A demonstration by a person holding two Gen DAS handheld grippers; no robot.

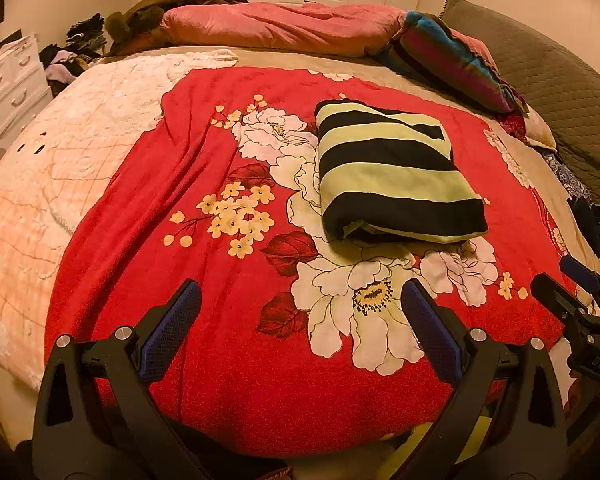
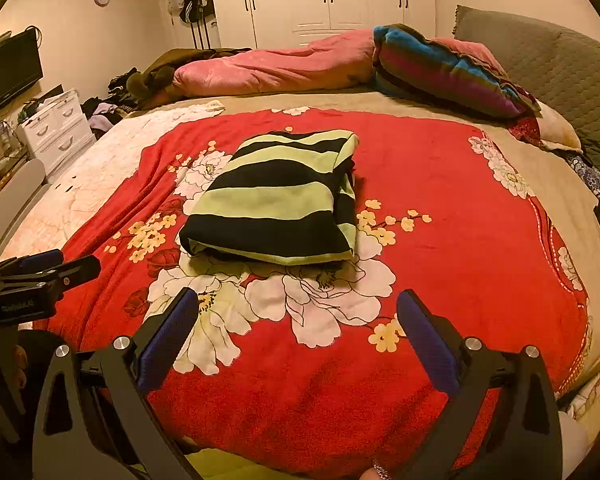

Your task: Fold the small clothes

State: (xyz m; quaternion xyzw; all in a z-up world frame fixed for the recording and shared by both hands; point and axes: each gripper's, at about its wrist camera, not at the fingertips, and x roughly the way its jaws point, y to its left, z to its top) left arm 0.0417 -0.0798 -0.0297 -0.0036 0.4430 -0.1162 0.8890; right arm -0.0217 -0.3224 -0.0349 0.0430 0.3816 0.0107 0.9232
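Fingers spread wide on my left gripper point(image 1: 300, 304) and right gripper point(image 2: 298, 308), both empty above the red blanket point(image 1: 204, 184); striped garment point(image 2: 276, 212) lies folded ahead.

Left hand-held gripper point(image 1: 300, 304) and right hand-held gripper point(image 2: 298, 308) apparently gape wide.
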